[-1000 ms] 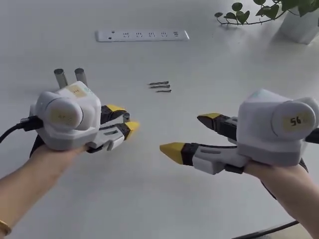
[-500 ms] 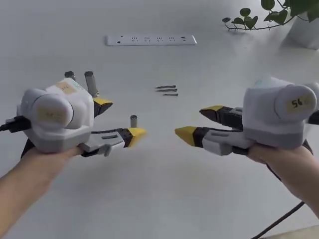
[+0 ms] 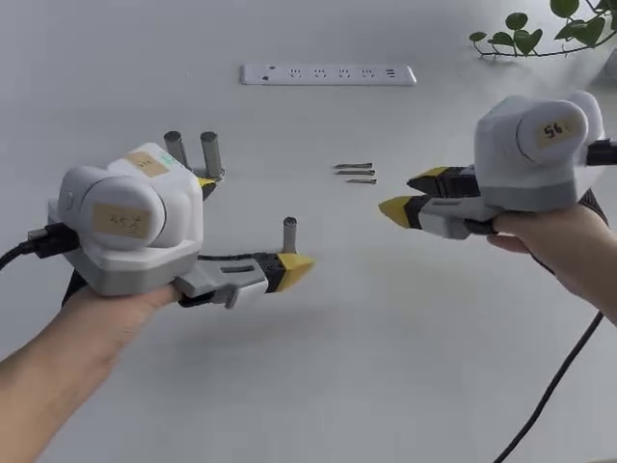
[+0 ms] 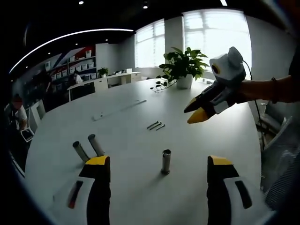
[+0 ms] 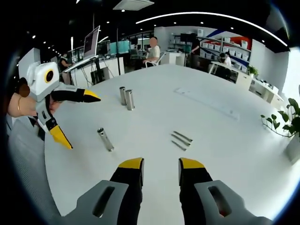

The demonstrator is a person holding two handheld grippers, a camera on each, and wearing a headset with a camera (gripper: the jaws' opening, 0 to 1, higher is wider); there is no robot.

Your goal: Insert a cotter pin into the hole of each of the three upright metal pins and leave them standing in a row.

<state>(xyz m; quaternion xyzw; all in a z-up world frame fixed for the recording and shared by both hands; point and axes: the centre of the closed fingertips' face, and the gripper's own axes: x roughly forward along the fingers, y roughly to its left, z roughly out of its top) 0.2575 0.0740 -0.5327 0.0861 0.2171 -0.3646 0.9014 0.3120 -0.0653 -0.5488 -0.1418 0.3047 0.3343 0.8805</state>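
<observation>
Tabletop (image 3: 386, 367): left gripper (image 3: 253, 222) jaws spread wide, empty. Right gripper (image 3: 413, 193) jaws narrowly apart, empty. Pin pair (image 3: 210, 154) stands upright at back left, side by side. Lone pin (image 3: 289, 231) is upright, apart from them, ahead of the left jaws on their centreline. Cotter pins (image 3: 355, 173) lie flat mid-tabletop, bunched and parallel, long axes left-right in head view. Right jaws are nearer: pins lie ahead, slightly right, slanted across the jaw line. Head end vs tip: too small to tell. Right should grab one, I'd say.

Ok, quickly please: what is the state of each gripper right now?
Left gripper: open wide, holding nothing.
Right gripper: open a little, holding nothing.
</observation>
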